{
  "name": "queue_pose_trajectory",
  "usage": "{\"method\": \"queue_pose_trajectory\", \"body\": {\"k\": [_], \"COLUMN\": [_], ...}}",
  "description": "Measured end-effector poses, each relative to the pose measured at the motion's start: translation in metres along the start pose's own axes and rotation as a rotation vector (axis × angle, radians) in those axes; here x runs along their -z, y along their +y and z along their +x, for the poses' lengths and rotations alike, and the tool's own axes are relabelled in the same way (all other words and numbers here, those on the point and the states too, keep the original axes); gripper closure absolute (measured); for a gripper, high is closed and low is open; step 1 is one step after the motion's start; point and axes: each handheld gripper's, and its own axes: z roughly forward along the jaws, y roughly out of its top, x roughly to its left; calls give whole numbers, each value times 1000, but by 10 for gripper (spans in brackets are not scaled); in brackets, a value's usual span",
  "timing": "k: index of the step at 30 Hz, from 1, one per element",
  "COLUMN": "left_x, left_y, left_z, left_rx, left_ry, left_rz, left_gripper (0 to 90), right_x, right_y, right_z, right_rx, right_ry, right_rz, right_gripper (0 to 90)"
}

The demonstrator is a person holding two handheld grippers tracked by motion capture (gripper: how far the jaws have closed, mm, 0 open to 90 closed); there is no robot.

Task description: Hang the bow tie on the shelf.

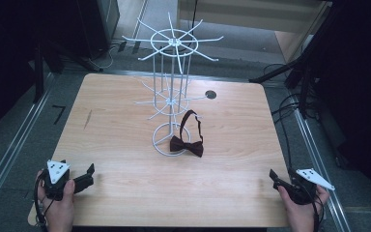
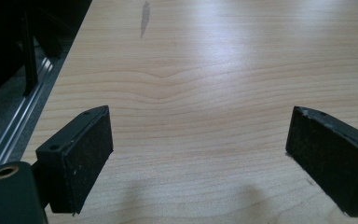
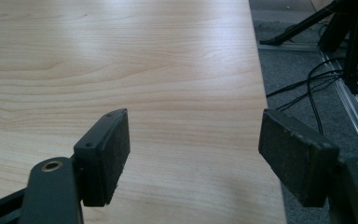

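A dark red bow tie (image 1: 187,145) with its neck strap looped upward lies on the wooden table (image 1: 125,193), resting against the round base of a white wire display rack (image 1: 172,92) near the table's middle. My left gripper (image 1: 88,175) sits at the front left corner, held by a hand, its jaws wide apart over bare wood (image 2: 200,135). My right gripper (image 1: 274,178) is at the front right edge, also open, with nothing between its pads (image 3: 116,140). Both grippers are far from the bow tie.
A small round hole (image 1: 210,94) is set in the table behind the rack. Black stands and cables (image 1: 290,106) lie on the floor right of the table. A metal floor rail (image 1: 9,150) runs along the left side.
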Motion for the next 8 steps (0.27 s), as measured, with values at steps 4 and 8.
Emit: {"method": "queue_pose_trajectory", "body": {"k": [4, 8], "left_x": [0, 0], "left_y": [0, 0], "left_z": [0, 0], "left_rx": [0, 2], "left_ry": [-1, -3], "left_rz": [3, 4], "left_gripper": [79, 79], "right_x": [2, 1], "right_y": [-5, -9], "right_z": [-5, -4], "right_rx": [-20, -14], "right_ry": [18, 37], "right_rz": [-16, -18], "right_gripper": [191, 152]}}
